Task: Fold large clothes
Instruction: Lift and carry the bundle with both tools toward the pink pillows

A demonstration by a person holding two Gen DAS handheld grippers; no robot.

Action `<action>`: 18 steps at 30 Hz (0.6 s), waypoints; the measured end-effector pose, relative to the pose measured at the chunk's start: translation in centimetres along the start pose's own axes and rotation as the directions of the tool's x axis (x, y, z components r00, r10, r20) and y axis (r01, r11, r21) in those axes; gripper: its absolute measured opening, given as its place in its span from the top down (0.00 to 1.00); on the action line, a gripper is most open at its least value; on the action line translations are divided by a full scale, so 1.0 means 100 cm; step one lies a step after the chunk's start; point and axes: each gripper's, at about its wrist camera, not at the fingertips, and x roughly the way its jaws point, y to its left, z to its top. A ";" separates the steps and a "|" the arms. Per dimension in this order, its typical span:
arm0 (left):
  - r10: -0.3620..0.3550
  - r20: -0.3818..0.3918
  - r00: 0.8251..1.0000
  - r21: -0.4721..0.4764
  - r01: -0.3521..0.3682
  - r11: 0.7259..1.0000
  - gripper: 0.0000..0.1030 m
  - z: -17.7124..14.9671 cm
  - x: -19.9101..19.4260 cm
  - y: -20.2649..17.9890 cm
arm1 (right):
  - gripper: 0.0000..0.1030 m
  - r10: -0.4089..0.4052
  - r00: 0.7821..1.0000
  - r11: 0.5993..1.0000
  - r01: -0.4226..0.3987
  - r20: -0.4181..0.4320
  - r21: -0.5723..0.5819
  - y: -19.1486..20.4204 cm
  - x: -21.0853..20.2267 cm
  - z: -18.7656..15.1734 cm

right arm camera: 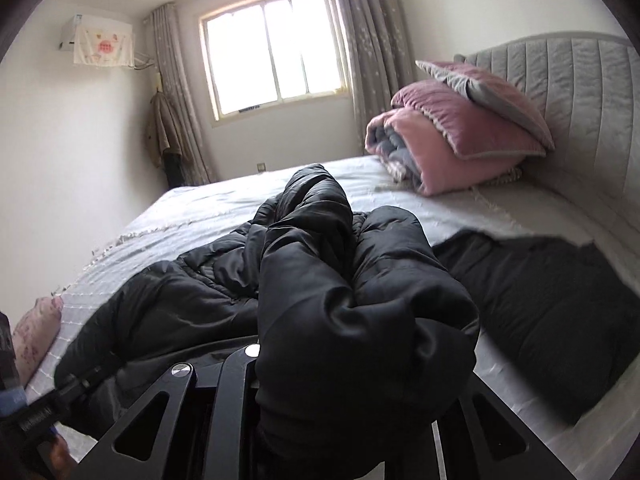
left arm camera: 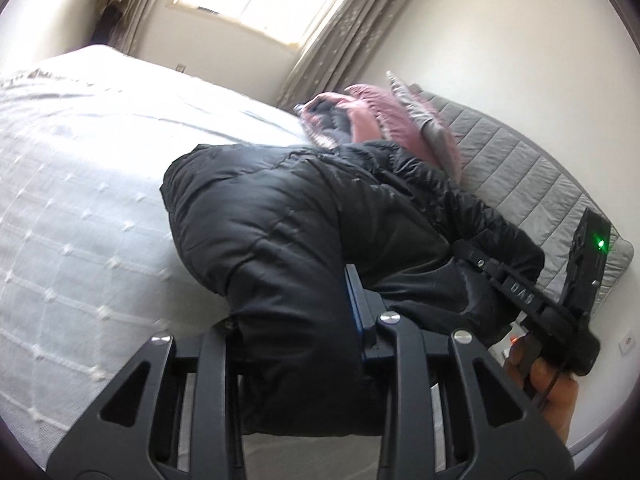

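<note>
A black puffer jacket lies bunched on the white bedspread, its near edge lifted off the bed. My left gripper is shut on a thick fold of it, and a blue pad presses the fabric. In the right wrist view the jacket rises in a puffy ridge over my right gripper, which is shut on it with its fingertips buried in cloth. The right gripper and the hand holding it show at the right of the left wrist view. The left gripper shows at the lower left of the right wrist view.
A second black garment lies flat on the bed to the right. Folded pink quilt and pillows lean on the grey padded headboard. A window with curtains is beyond the bed, and a coat hangs in the corner.
</note>
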 end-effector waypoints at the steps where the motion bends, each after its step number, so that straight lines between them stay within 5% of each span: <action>1: -0.006 0.015 1.000 0.012 0.006 1.000 0.69 0.003 0.002 -0.010 | 0.81 -0.002 1.000 1.000 0.002 0.006 -0.006 -0.007 -0.001 0.006; 7: -0.102 0.073 0.992 0.110 0.093 0.990 0.69 0.031 0.033 -0.106 | 0.82 0.028 0.995 0.999 -0.032 0.093 0.033 -0.095 -0.022 0.072; 13: -0.259 0.025 0.966 0.187 0.250 0.950 0.67 0.030 0.092 -0.223 | 0.81 0.012 0.960 0.974 -0.075 0.279 0.215 -0.242 -0.067 0.120; 15: -0.279 -0.059 0.959 0.179 0.285 0.942 0.65 0.004 0.129 -0.251 | 0.79 0.004 0.970 0.947 -0.083 0.245 0.312 -0.300 -0.060 0.112; 18: -0.263 -0.233 0.936 0.159 0.304 0.939 0.62 -0.053 0.188 -0.272 | 0.73 -0.034 0.996 0.873 -0.011 0.084 0.487 -0.384 -0.028 0.071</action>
